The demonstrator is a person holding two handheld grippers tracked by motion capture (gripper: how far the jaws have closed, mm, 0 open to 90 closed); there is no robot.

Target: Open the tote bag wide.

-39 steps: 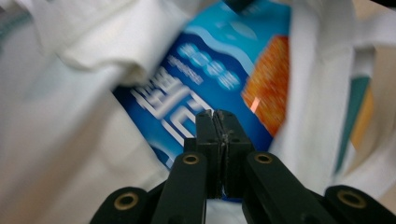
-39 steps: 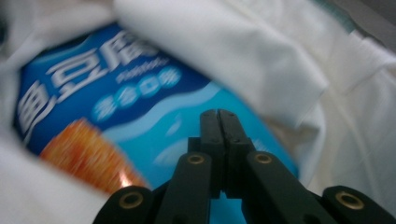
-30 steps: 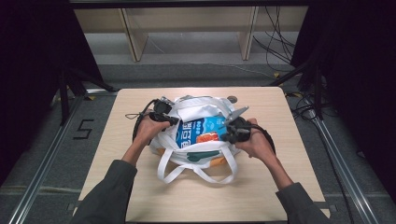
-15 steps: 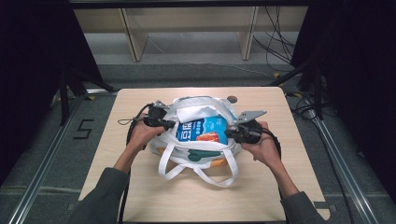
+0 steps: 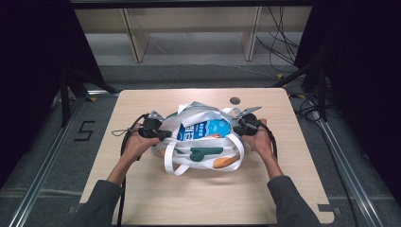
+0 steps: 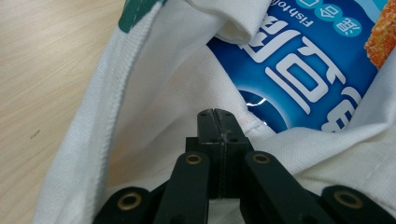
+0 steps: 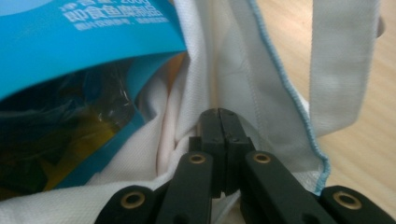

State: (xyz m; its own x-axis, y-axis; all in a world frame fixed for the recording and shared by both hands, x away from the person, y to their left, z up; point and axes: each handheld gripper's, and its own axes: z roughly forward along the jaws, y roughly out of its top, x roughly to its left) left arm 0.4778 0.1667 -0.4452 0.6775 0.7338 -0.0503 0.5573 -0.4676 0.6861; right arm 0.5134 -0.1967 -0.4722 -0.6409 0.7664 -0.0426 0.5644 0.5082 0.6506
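Left gripper [image 6: 218,114] and right gripper [image 7: 219,113]: jaws shut, pressed into white tote bag [image 5: 198,153] rims; bag mouth was pulled wider than earlier.

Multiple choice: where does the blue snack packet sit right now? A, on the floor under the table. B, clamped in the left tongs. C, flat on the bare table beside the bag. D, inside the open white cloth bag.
D: the blue snack packet lies within the mouth of the white cloth bag, cloth all around it.
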